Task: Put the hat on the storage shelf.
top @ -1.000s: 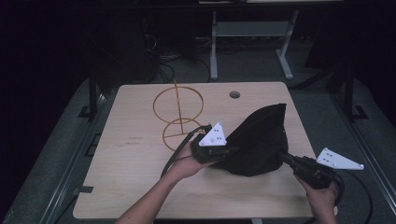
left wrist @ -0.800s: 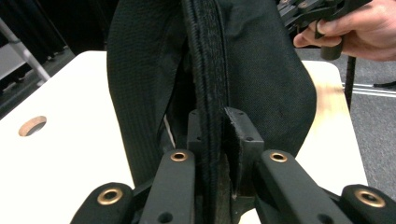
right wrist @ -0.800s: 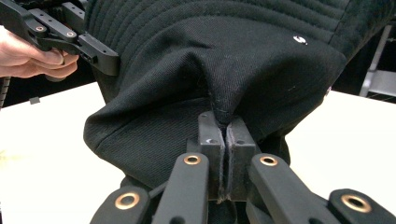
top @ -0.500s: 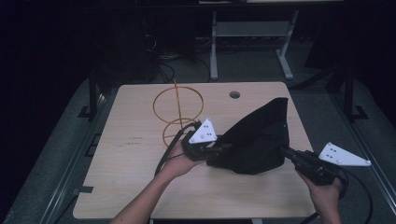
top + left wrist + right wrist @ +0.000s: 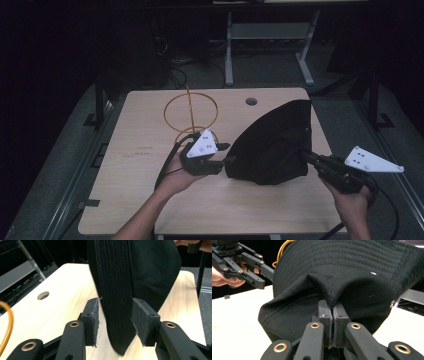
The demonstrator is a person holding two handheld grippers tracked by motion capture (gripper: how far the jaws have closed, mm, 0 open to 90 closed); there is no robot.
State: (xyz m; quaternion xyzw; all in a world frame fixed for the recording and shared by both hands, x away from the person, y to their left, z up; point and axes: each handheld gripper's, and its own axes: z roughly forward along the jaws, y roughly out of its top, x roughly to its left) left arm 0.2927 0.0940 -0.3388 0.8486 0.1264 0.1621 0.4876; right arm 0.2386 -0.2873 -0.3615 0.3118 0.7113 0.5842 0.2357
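Observation:
A black fabric hat (image 5: 275,145) stands tilted up on the wooden table (image 5: 135,165). My right gripper (image 5: 305,156) is at its right side, shut on a fold of the hat's edge (image 5: 342,272), with the pads (image 5: 323,311) pinched together on the cloth. My left gripper (image 5: 229,153) is at the hat's left edge. Its jaws have just been opening. A stitched band of the hat (image 5: 117,290) hangs between the pads (image 5: 92,315), which no longer press on it. The left gripper (image 5: 265,275) also appears far off in the right gripper view.
A gold wire stand (image 5: 190,107) with two rings rises from the table behind my left hand. A round hole (image 5: 251,101) sits near the table's far edge. Beyond the table are a dark floor, cables and a metal frame (image 5: 270,45).
The left gripper has drawn back to the left from the hat, and its jaws have parted. The right hand has lifted a little with the hat's edge in its grip.

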